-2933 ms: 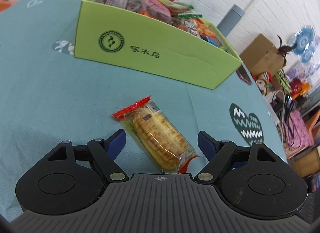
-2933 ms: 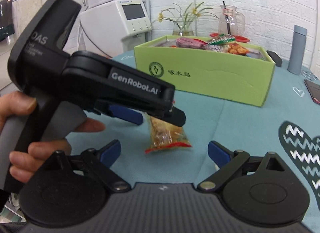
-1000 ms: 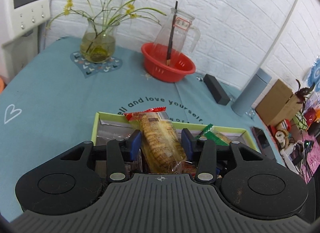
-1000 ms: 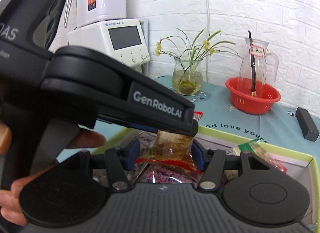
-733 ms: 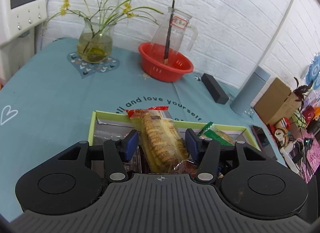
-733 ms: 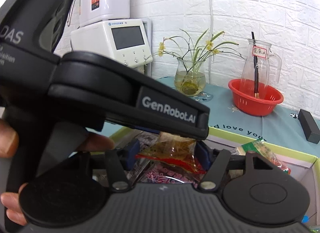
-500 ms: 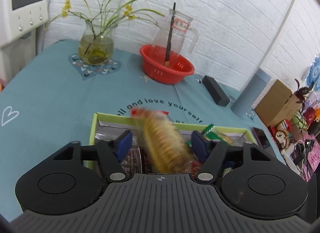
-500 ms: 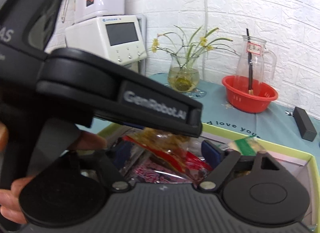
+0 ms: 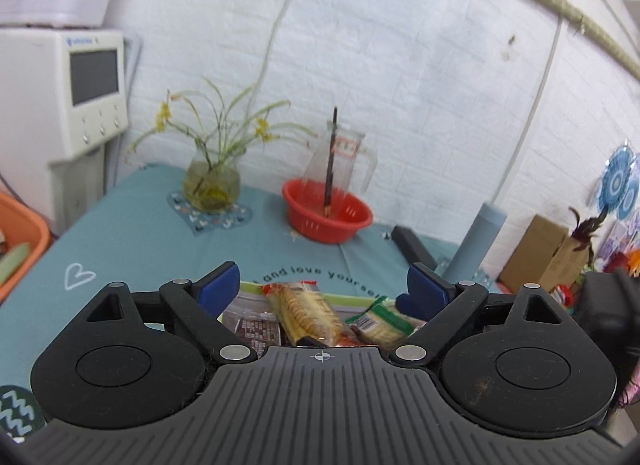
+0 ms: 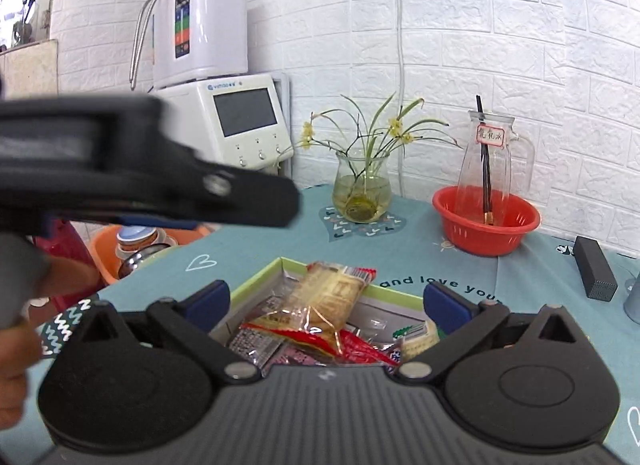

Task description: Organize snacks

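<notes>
A clear-wrapped yellow biscuit pack with red ends (image 9: 306, 315) lies in the green snack box (image 9: 250, 287), on top of other packets. It also shows in the right wrist view (image 10: 324, 299), inside the box (image 10: 262, 271). My left gripper (image 9: 322, 291) is open and empty above the box. My right gripper (image 10: 326, 303) is open and empty above the box too. The left gripper's black body (image 10: 160, 181) crosses the upper left of the right wrist view, blurred.
On the teal tablecloth (image 10: 260, 249) beyond the box stand a glass vase with flowers (image 10: 362, 189), a red bowl (image 10: 486, 227) holding a glass jug, a black block (image 10: 594, 267) and a grey-blue bottle (image 9: 474, 243). A white machine (image 10: 240, 121) stands at the left.
My left gripper carried the biscuit pack from the table over the box, opened and dropped it in. It has now risen and opened wider. My right gripper also opened wide.
</notes>
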`<control>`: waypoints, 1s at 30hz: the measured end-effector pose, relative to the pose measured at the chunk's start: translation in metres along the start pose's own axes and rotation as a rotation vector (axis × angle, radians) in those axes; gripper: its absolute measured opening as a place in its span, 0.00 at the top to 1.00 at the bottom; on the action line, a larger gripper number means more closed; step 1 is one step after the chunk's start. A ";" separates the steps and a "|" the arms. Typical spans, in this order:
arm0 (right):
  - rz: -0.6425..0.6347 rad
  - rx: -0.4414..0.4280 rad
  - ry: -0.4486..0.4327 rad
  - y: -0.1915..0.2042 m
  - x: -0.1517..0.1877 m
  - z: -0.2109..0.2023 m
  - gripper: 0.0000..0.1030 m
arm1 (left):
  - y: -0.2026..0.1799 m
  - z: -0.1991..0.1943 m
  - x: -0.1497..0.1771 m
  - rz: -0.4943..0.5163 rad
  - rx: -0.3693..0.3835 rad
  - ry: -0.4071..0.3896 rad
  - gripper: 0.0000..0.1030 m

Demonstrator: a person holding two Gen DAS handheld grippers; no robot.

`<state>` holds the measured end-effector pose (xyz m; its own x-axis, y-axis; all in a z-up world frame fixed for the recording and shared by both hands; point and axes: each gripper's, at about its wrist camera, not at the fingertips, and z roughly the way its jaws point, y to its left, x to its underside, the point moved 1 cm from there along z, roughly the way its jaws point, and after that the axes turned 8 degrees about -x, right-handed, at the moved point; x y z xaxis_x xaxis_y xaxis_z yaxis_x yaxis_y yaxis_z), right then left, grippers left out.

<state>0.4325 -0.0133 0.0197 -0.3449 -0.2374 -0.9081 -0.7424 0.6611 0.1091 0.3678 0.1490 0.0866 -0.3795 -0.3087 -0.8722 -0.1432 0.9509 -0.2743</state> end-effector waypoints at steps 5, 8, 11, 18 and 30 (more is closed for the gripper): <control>-0.012 0.031 -0.038 0.014 -0.001 -0.032 0.00 | -0.008 -0.068 0.002 0.034 -0.015 -0.127 0.14; 0.021 0.044 -0.028 0.025 0.009 -0.065 0.00 | -0.017 -0.103 0.010 0.063 -0.031 -0.185 0.11; 0.054 0.128 -0.050 0.039 0.028 -0.108 0.00 | -0.023 -0.131 0.031 0.065 -0.047 -0.199 0.10; 0.263 0.340 -0.079 0.079 0.119 -0.197 0.00 | -0.031 -0.167 0.117 0.106 -0.109 -0.096 0.10; 0.364 0.427 -0.109 0.168 0.219 -0.291 0.00 | -0.055 -0.240 0.212 0.219 -0.020 -0.061 0.11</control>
<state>0.0648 -0.1610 -0.0434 -0.4571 0.1191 -0.8814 -0.2810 0.9209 0.2702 0.0756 0.0264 0.0144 -0.3478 -0.0922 -0.9330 -0.0819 0.9943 -0.0678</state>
